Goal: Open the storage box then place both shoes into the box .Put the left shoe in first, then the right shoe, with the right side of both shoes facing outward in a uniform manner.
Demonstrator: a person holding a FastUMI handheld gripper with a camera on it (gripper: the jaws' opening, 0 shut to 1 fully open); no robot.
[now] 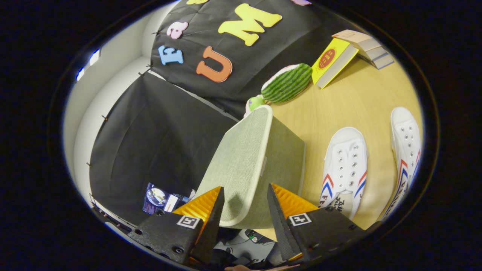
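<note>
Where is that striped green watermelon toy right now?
In the gripper view, the watermelon toy lies on the wooden table, beyond the storage box, beside the yellow book.

You had even, bright overhead light, no harsh glare. The storage box lid just ahead of the gripper was evenly lit, and a soft dark shadow fell on its near edge between the spread fingers, which did not press it. The wooden table beyond showed a mild sheen. Fisheye bending was strong toward the rim: the shoes curved. Focus was sharp mid-view; the fingers up close were slightly soft.
</note>
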